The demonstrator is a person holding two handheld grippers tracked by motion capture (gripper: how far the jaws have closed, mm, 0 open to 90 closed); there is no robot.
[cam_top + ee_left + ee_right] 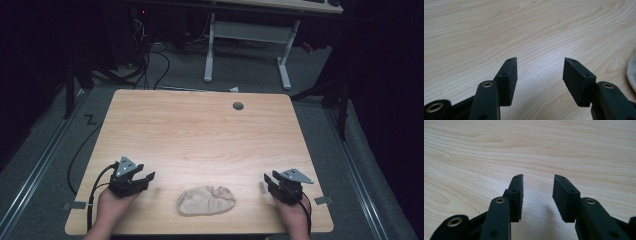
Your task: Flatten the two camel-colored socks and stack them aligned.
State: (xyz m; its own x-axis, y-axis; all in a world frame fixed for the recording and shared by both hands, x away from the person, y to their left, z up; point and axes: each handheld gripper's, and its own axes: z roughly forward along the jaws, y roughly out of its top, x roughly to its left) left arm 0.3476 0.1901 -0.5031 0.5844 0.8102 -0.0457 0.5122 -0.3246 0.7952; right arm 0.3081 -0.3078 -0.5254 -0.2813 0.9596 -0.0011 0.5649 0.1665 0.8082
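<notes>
The sock [206,200] lies on the table [200,130] between the left gripper [145,179] and right gripper [268,181], both spread and empty, path clear.

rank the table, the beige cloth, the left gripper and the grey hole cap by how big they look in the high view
1. table, by far the largest.
2. beige cloth.
3. left gripper, close to the cloth in apparent size, so this order is unsure.
4. grey hole cap, smallest, though it lies farther from the camera.

No readable text, label or number anywhere.
</notes>
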